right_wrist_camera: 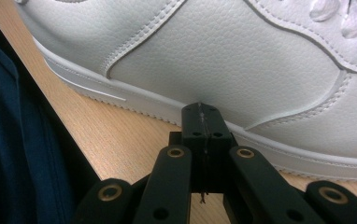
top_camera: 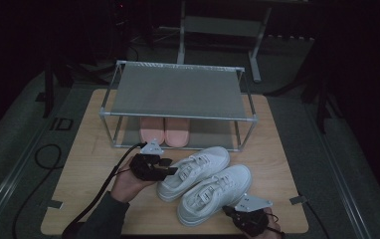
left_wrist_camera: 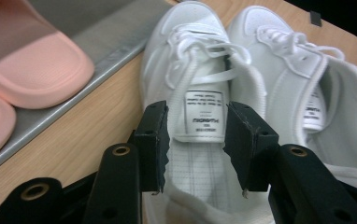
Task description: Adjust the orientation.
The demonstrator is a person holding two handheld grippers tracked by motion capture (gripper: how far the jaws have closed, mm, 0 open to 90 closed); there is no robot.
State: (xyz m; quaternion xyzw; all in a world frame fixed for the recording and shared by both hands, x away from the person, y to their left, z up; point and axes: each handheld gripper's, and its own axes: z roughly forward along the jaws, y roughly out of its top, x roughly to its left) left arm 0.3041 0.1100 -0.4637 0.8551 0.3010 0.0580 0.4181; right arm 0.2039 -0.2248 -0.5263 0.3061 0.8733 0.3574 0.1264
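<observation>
Two white sneakers lie side by side on the wooden table [top_camera: 86, 164], the farther one [top_camera: 200, 164] and the nearer one [top_camera: 220, 191]. My left gripper [top_camera: 170, 168] reaches into the farther sneaker [left_wrist_camera: 176, 51] from its heel end. In the left gripper view this gripper [left_wrist_camera: 196, 135] stands open, its jaws on either side of the labelled tongue [left_wrist_camera: 203, 114] and not pressing it. My right gripper [top_camera: 230, 211] is at the table's front edge, shut with nothing in it. Its tip [right_wrist_camera: 201, 116] rests against the sole edge of the nearer sneaker [right_wrist_camera: 223, 60].
A metal shoe rack [top_camera: 178, 115] stands at the back of the table, with a grey mesh top shelf. A pair of pink slippers [top_camera: 164, 130] sits on its lower shelf, close to the left gripper [left_wrist_camera: 32, 70]. A dark blue sleeve [right_wrist_camera: 13, 140] is beside the right gripper.
</observation>
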